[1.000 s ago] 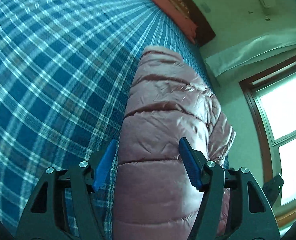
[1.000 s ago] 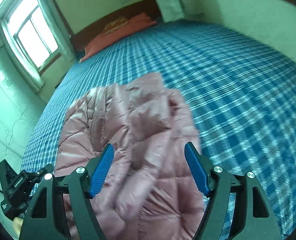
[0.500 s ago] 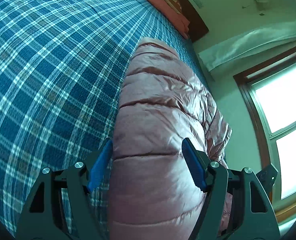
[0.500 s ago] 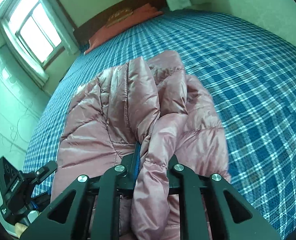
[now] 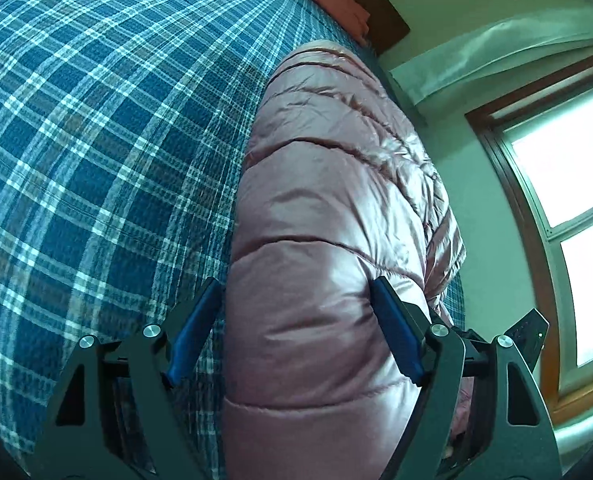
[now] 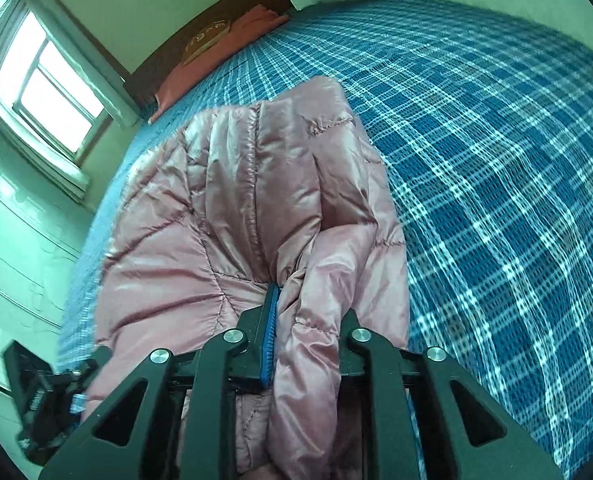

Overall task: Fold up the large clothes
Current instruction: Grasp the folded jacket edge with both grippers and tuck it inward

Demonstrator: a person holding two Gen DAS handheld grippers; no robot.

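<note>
Right wrist view: right gripper (image 6: 302, 312) pinches the pink puffer jacket (image 6: 236, 200) at lower centre; left gripper (image 5: 296, 320) gapes wide around it.

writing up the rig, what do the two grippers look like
The left gripper and right gripper match: matte black angular frames with triangular cut-outs, round silver screw heads at the joints, and flat blue ribbed pads lining the jaws. No cables, markings or sleeves show.
</note>
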